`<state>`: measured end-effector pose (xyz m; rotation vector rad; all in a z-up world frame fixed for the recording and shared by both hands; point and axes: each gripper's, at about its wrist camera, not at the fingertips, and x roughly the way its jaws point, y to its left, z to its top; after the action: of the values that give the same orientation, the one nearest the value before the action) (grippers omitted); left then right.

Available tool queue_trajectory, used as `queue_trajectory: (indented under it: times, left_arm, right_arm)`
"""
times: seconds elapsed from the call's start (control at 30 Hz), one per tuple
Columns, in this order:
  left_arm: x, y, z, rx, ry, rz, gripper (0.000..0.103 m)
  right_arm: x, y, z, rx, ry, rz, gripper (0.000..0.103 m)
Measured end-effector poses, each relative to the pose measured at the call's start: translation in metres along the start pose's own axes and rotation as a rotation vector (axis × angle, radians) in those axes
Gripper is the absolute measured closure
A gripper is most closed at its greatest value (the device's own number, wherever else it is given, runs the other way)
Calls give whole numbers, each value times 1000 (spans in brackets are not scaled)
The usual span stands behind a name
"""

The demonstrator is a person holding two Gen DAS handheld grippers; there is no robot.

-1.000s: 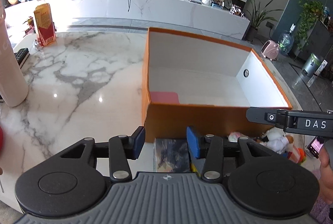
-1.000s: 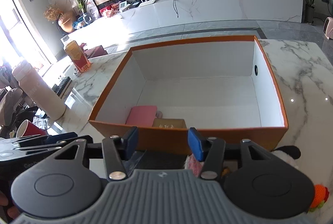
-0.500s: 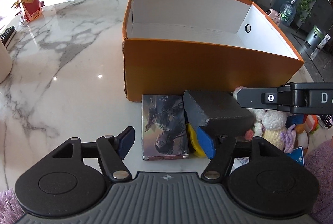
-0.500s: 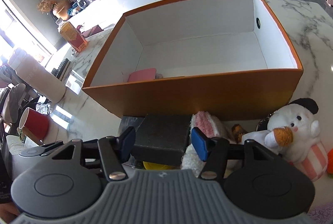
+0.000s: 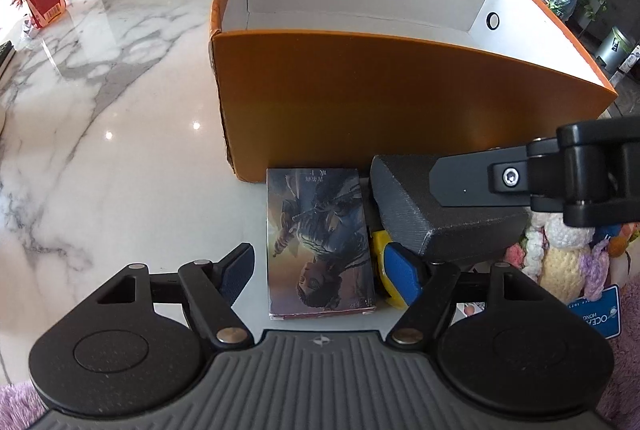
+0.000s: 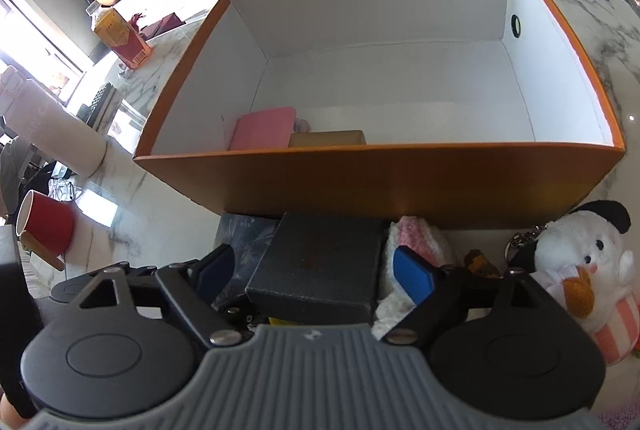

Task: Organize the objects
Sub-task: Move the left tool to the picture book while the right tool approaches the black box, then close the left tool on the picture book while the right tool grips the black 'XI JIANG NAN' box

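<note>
Left wrist view: the left gripper [image 5: 320, 272] has descended from above the orange box [image 5: 400, 102] to table level within the last second, and its jaws are wide open and empty, straddling the book [image 5: 322, 240] that lies flat on the marble table [image 5: 100, 150], one end against the box wall. The black case [image 5: 444, 206] sits just right of the book, with the right gripper's arm crossing over it. Right wrist view: the right gripper [image 6: 316, 270] has likewise dropped from box-rim height, and its jaws are open on either side of the black case without pressing it; nothing is held. Inside the box, a pink pouch [image 6: 262, 128] and a tan box [image 6: 328, 139] lie against the near wall. A pink knit toy [image 6: 416, 238] touches the case's right side; a plush snowman [image 6: 580, 262] stands further right. Judgement: both tools are now positioned for pickup; closing on the book and case is the next step.
</note>
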<state>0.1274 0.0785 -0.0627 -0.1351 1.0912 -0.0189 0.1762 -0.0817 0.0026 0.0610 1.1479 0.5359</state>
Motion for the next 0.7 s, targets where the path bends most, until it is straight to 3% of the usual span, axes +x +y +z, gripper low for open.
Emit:
queue_trajectory:
  times: [0.33,0.47,0.6,0.7]
  left_arm:
    - [-1,3,-4,-34,18,-35,21]
    - [-2,4,-8,-42,16,-43,21]
    - [-4,6,-12,-54,14,-61,27]
    - [-4,6,-14,-67,11,-67,29]
  right_arm:
    - [26,11,20,-65,116,-42,9]
    - [47,12,26,-72,217,-31,10]
    - [59,5,22,-33,245,-60,22]
    - [55,0,21,-5,233,-41,22]
